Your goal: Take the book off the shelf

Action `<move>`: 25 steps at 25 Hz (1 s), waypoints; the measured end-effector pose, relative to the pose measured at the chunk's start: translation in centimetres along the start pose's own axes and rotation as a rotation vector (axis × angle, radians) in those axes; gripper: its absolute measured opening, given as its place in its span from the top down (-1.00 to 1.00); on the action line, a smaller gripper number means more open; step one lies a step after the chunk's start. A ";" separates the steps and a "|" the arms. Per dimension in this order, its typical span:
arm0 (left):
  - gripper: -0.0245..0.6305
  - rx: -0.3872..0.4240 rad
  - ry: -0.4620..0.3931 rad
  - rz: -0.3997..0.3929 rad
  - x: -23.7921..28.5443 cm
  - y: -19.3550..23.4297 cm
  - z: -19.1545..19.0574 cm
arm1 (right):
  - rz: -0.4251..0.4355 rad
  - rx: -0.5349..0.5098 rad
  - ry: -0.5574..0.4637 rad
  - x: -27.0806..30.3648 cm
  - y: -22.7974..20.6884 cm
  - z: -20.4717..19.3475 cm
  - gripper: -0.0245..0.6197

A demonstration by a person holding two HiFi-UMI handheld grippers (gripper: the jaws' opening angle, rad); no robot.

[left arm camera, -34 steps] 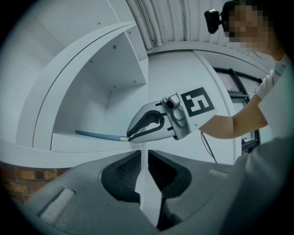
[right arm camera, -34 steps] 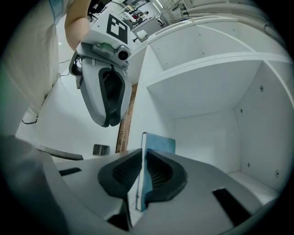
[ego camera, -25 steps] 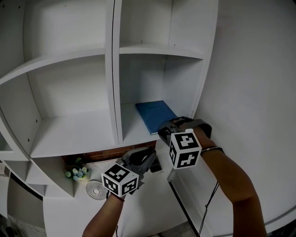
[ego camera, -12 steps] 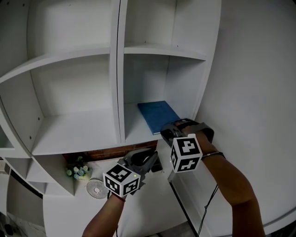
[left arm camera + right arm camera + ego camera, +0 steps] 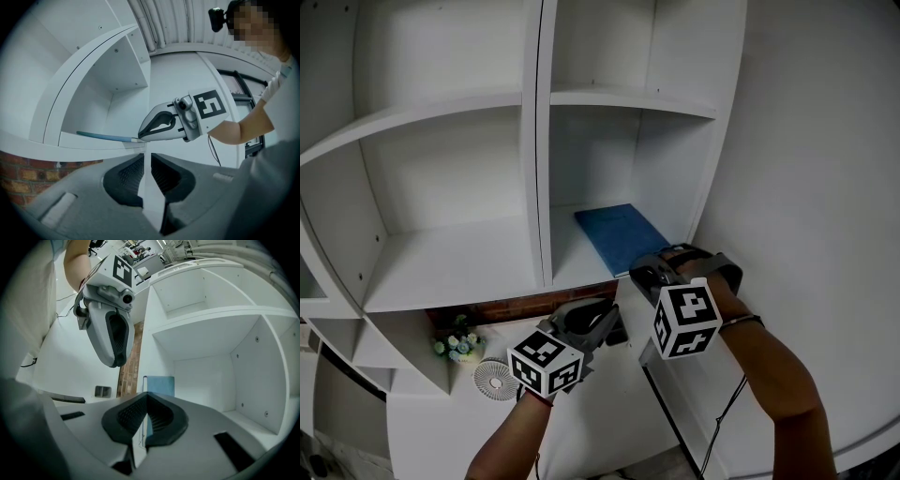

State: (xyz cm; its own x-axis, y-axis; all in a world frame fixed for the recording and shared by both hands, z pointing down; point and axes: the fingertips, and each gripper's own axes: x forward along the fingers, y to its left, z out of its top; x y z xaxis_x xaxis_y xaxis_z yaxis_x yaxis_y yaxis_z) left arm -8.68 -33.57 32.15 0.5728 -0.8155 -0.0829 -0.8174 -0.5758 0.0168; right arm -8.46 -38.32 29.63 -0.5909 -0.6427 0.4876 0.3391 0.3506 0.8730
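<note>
A thin blue book lies flat on the lower right shelf, with its near corner at the shelf's front edge. My right gripper is shut on that near edge; in the right gripper view the book runs in between the dark pads. From the left gripper view the right gripper meets the end of the book. My left gripper hangs below the shelf, shut and holding nothing, and also shows in the right gripper view.
A vertical divider splits the white shelving, and the left compartment holds nothing. Below it are a brick strip, a small flower bunch and a round white fan. A white wall closes the right side.
The right gripper has slid a little down and to the right at the book's near edge. The left gripper has stayed where it was.
</note>
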 end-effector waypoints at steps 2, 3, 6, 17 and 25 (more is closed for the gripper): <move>0.77 0.001 0.000 -0.004 0.0 -0.2 0.0 | -0.006 0.009 -0.010 -0.7 0.1 0.2 0.88; 0.77 0.001 0.000 -0.005 0.0 -0.2 0.1 | -0.012 0.012 -0.010 -1.0 0.0 0.2 0.88; 0.77 0.000 0.002 -0.011 0.2 -0.5 0.0 | -0.031 0.046 -0.025 -1.2 -0.1 0.1 0.88; 0.77 -0.001 0.012 -0.019 0.1 -0.8 -0.3 | -0.086 0.094 -0.038 -0.8 0.3 -0.3 0.70; 0.77 -0.004 0.022 -0.016 0.1 -0.7 -0.7 | -0.178 0.046 -0.021 0.6 0.4 -0.1 0.52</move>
State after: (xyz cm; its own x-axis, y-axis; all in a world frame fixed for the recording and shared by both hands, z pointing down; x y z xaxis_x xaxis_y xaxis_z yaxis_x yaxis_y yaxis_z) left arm -8.01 -33.29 32.79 0.5868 -0.8074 -0.0616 -0.8080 -0.5888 0.0199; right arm -8.60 -38.65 30.33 -0.6536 -0.6833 0.3254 0.1942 0.2641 0.9447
